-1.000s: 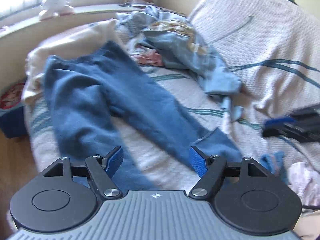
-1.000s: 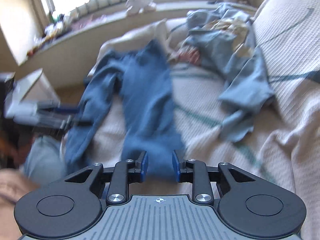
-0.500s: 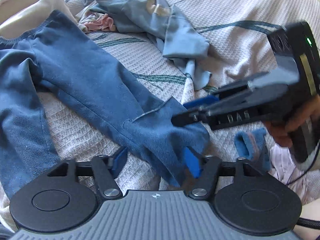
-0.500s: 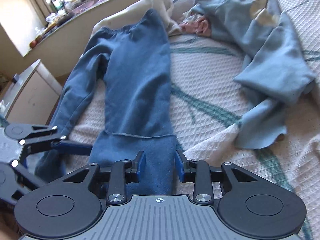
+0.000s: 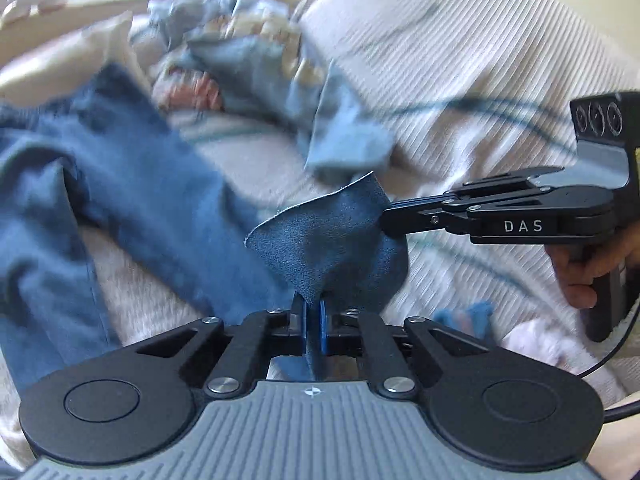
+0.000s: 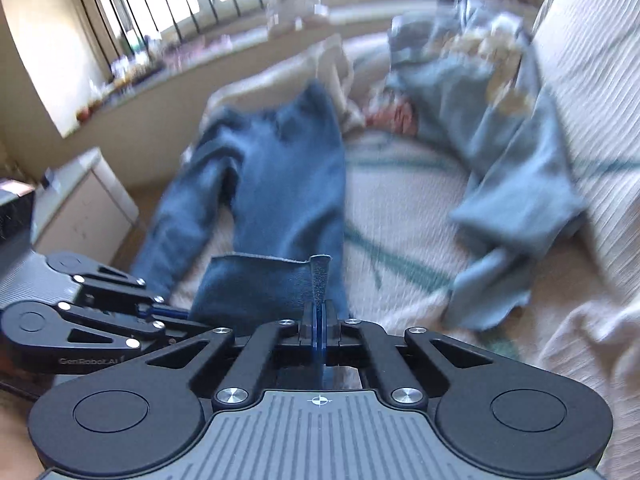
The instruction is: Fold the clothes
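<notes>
Jaws of both grippers — left gripper (image 5: 313,312), right gripper (image 6: 319,316) — clamp trouser cuff (image 5: 324,236).

Bright daylight from the window (image 6: 180,20); heavy motion blur, fisheye-bent edges.

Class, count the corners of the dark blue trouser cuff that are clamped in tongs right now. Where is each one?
2. The left tongs pinch the near corner of the dark blue fleece trousers; the right tongs pinch the far corner. None appears hidden.
</notes>
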The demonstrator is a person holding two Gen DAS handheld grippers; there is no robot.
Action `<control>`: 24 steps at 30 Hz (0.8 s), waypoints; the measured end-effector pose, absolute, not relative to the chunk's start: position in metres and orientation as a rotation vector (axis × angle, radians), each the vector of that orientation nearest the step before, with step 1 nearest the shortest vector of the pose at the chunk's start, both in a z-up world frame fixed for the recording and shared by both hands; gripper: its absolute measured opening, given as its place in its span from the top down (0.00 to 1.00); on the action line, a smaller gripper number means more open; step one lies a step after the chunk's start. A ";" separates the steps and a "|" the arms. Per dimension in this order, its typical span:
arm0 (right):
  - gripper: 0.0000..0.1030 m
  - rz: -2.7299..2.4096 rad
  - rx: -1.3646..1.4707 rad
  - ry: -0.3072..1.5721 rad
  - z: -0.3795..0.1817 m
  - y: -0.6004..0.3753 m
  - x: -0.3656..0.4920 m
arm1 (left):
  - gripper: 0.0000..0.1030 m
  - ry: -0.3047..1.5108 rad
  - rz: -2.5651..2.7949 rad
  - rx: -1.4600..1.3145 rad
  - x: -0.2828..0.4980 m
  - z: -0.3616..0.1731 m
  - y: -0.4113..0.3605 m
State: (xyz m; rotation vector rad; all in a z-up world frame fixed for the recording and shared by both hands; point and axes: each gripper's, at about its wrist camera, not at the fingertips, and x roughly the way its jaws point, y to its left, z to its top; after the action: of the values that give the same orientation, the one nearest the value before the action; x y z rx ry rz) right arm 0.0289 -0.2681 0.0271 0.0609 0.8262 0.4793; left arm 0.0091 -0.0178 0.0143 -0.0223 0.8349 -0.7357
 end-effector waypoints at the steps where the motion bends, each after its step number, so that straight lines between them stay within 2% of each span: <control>1: 0.98 0.479 0.058 0.798 0.038 -0.269 0.027 | 0.95 0.809 -0.743 -0.032 0.007 0.025 -0.017; 8: 0.98 0.486 0.010 0.567 0.121 -0.277 0.010 | 0.95 0.621 -0.794 -0.056 -0.017 0.096 -0.011; 12: 0.98 0.487 -0.022 0.519 0.142 -0.281 -0.005 | 0.95 0.643 -0.823 -0.052 -0.021 0.099 -0.014; 19: 0.98 0.428 0.013 0.703 0.088 -0.287 -0.013 | 0.95 0.887 -0.871 -0.027 -0.023 0.041 -0.035; 24: 0.98 0.419 0.051 0.748 0.069 -0.290 -0.016 | 0.95 0.895 -0.882 -0.019 -0.023 0.039 -0.039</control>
State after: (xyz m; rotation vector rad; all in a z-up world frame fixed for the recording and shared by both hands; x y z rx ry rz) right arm -0.0164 -0.2901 0.0694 0.0505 0.7481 0.4187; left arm -0.0231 -0.0393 0.0387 -0.0186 0.8947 -0.8818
